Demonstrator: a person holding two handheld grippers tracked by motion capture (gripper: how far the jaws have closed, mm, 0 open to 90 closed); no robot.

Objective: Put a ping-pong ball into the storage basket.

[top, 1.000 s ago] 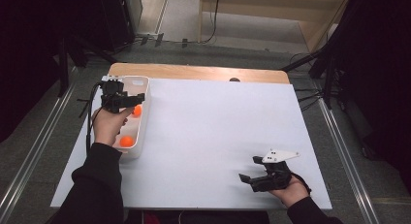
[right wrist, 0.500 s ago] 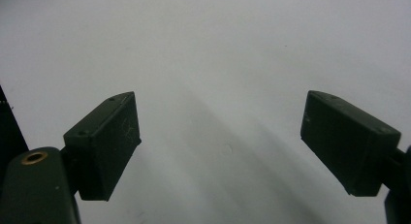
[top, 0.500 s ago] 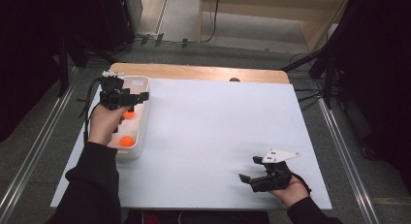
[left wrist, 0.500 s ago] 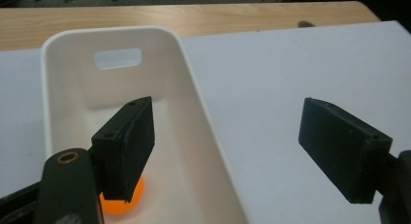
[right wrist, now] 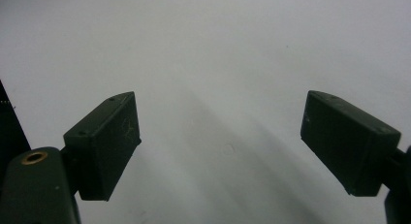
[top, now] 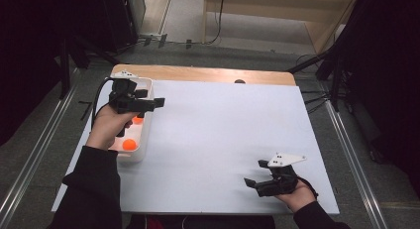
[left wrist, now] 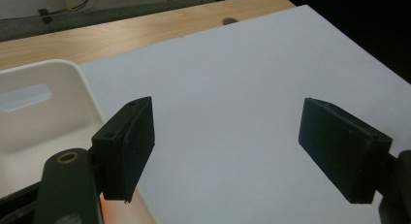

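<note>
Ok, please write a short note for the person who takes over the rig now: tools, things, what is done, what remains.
Left tool: open, holding nothing, above the white plastic bin at the table's left edge; its jaws have just been opening.
Right tool: open, holding nothing, low over the white tabletop at the near right.
Done: two small orange balls lie in the bin.
Left: no other ball is seen on the tabletop.

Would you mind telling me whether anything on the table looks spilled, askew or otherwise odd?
Nothing stands out. The white bin sits upright at the table's left edge with two orange balls inside, and nothing has spilled onto the white surface.
</note>
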